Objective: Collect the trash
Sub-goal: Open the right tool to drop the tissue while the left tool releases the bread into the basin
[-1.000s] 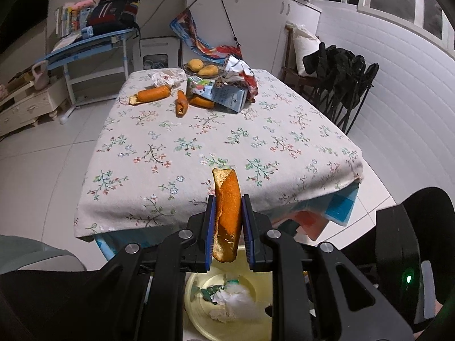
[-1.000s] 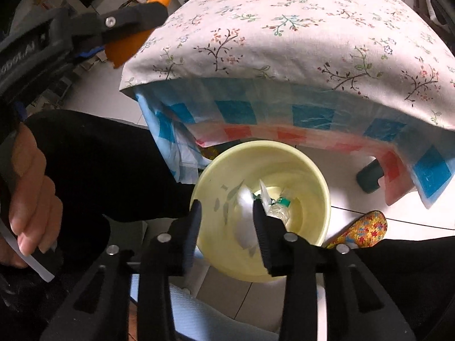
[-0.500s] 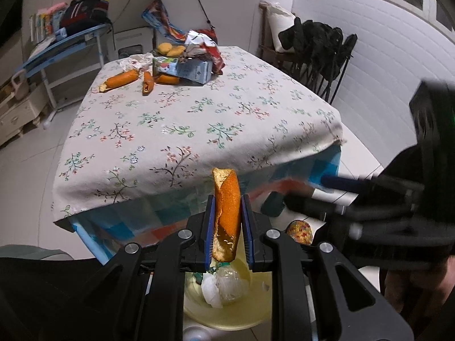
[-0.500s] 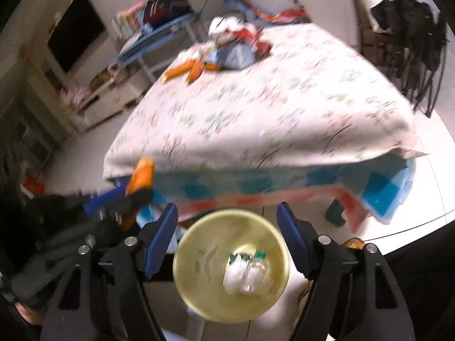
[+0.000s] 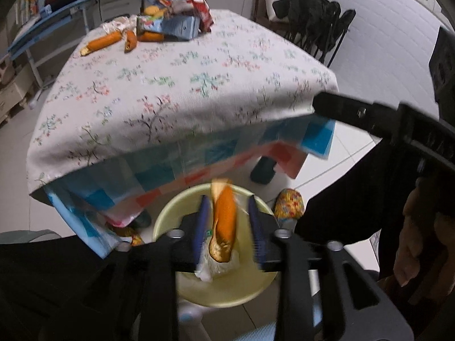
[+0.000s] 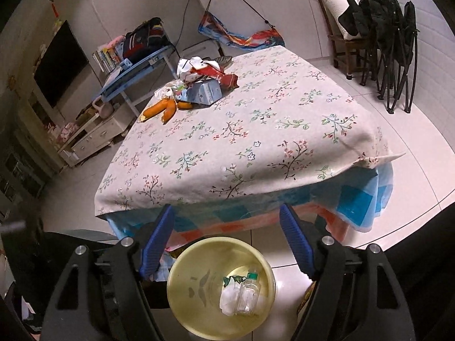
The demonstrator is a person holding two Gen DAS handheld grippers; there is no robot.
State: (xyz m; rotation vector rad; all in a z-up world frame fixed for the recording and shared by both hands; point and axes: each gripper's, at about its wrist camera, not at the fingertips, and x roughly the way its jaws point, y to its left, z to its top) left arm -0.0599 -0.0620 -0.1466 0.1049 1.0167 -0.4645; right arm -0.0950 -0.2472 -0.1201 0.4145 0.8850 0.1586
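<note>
Currently left tool (image 5: 227,224): jaws apart, orange bread piece (image 5: 223,226) between them, contact unclear through blur, above the pale yellow round plastic bin (image 5: 170,218). Right tool (image 6: 227,241): jaws wide apart, holding nothing, over that bin (image 6: 182,267) beside the floral-cloth counter (image 6: 241,142).

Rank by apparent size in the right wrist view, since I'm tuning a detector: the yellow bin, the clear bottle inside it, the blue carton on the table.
1. yellow bin
2. blue carton
3. clear bottle

The carton lies farther off, so its lead over the bottle is unsure.
</note>
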